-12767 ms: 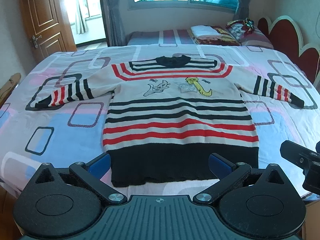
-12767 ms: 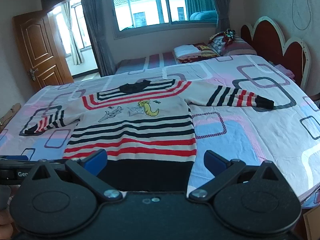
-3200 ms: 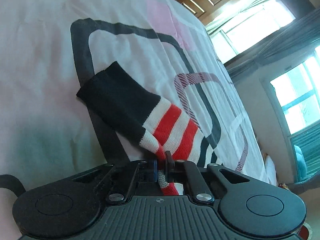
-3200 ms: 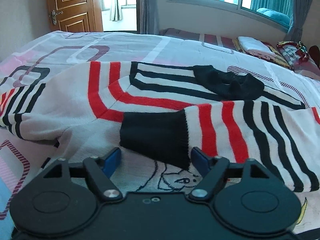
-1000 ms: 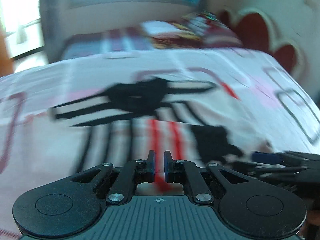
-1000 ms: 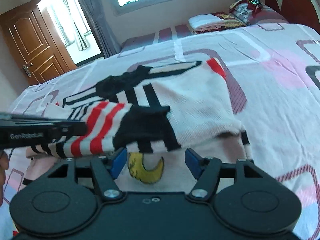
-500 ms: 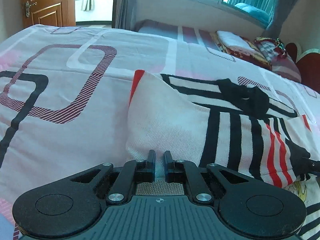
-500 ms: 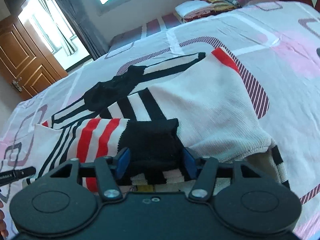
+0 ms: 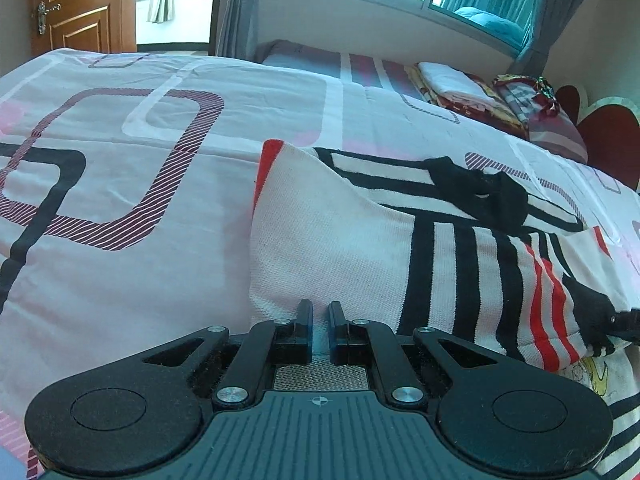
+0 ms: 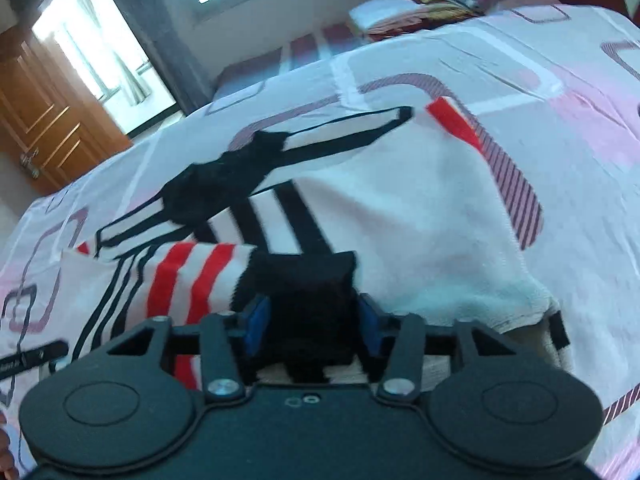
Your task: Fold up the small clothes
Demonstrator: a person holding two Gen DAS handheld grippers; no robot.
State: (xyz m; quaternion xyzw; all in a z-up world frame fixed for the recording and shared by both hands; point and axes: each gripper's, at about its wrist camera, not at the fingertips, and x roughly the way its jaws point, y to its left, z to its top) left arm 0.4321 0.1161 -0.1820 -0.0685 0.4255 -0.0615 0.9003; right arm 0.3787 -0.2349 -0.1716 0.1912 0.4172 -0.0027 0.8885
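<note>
In the left wrist view, the left hand-held gripper [image 9: 319, 322] is clenched with its jaws almost together at the near edge of the sweater [image 9: 352, 248], where a cream panel is folded over; a strip of knit seems to sit between the pads, so it looks pinched on that fold. The sweater lies on the bed [image 9: 120, 200], its black collar [image 9: 480, 192] farther off and a striped sleeve [image 9: 540, 304] laid across to the right. In the right wrist view, the right hand-held gripper [image 10: 312, 326] has just been closing, and its blue pads flank the black cuff [image 10: 308, 280] of that sleeve, seemingly touching its sides; the picture is blurred, so a firm hold is not certain. The risk from here: if the cuff is only lightly caught, it may slip free when lifted and the sleeve would flop out of the fold. A pull by the left hand could also drag the folded panel open or bunch the layers beneath.
</note>
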